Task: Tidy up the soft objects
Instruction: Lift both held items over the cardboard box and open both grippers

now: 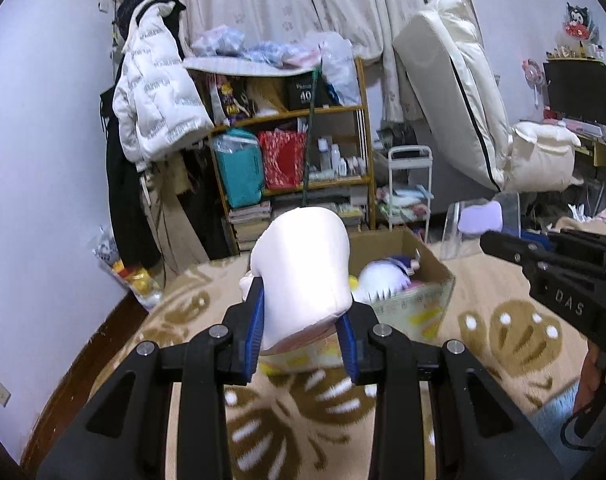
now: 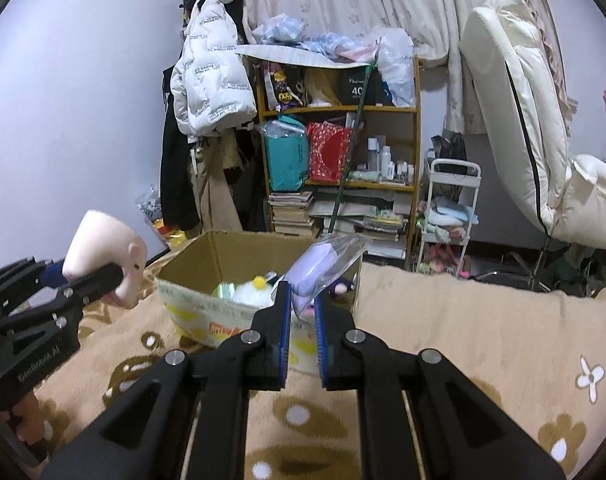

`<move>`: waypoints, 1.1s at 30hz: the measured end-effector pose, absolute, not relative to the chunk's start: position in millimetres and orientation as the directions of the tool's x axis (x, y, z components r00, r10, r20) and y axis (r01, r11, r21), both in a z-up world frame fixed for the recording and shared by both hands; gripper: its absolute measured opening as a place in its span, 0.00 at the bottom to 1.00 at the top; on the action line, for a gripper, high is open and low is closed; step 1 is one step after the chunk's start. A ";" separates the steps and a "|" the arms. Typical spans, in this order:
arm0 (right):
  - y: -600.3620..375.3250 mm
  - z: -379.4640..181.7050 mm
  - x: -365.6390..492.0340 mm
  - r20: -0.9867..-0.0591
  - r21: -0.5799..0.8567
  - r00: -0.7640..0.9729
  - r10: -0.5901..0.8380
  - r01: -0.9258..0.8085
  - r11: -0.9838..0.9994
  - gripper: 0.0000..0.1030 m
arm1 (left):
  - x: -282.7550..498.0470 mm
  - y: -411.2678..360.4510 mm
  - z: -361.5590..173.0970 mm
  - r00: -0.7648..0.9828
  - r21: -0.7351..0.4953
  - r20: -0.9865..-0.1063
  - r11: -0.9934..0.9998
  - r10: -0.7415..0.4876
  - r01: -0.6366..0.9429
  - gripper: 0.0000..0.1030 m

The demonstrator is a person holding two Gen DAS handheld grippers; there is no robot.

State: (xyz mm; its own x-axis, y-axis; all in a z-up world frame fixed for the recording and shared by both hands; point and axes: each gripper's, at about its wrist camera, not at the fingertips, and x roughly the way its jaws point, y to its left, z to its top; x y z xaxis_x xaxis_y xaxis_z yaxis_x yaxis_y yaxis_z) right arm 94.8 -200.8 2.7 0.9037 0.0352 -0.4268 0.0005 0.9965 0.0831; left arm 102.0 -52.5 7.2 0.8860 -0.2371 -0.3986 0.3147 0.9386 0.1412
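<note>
The left gripper [image 1: 303, 320] jaws pinch a pink plush toy [image 1: 303, 268]; the right gripper [image 2: 303, 320] jaws pinch a bagged purple toy [image 2: 323, 268]. The slippery bag might slide out and miss the cardboard box [image 2: 207, 300].

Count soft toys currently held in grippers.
2. Pale pink plush in the left gripper; purple plush in clear bag in the right gripper. More sit in the cardboard box, partly hidden.

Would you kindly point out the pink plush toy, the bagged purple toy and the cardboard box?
pink plush toy [image 1: 303, 264], left wrist view, its rounded body.
bagged purple toy [image 2: 317, 270], right wrist view, purple body inside the bag.
cardboard box [image 2: 239, 250], right wrist view, inner back wall.
</note>
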 end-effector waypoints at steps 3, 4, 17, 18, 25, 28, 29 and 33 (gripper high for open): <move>-202.2 7.4 102.5 -0.412 0.081 0.911 0.035 -0.001 0.997 0.12 | 114.7 -52.3 14.7 0.894 0.146 -0.378 0.938 -0.239 0.313 0.31; -202.5 8.9 105.3 -0.407 0.081 0.913 0.035 -0.002 0.997 0.12 | 119.4 -53.1 17.1 0.897 0.150 -0.370 0.938 -0.242 0.314 0.31; -205.1 25.8 154.9 -0.368 0.075 0.929 0.045 -0.018 0.997 0.12 | 179.1 -72.1 30.7 0.914 0.200 -0.306 0.921 -0.266 0.335 0.32; -204.4 25.2 158.5 -0.370 0.075 0.928 0.045 -0.019 0.997 0.12 | 182.7 -73.5 29.6 0.912 0.198 -0.308 0.920 -0.270 0.339 0.32; -205.7 11.2 177.9 -0.398 0.131 0.915 0.059 -0.007 0.991 0.12 | 212.9 -75.4 14.0 0.880 0.089 -0.374 0.934 -0.291 0.347 0.32; -205.8 1.7 186.7 -0.416 0.134 0.907 0.068 -0.013 0.991 0.12 | 219.3 -78.2 3.3 0.877 0.117 -0.393 0.931 -0.276 0.345 0.32; -205.3 -0.9 189.3 -0.421 0.129 0.904 0.069 -0.016 0.991 0.12 | 220.6 -78.1 -0.1 0.870 0.112 -0.402 0.928 -0.284 0.355 0.32; -204.7 -14.8 196.5 -0.450 0.143 0.887 0.104 -0.044 0.989 0.12 | 224.3 -75.9 -13.5 0.850 0.109 -0.434 0.919 -0.297 0.378 0.33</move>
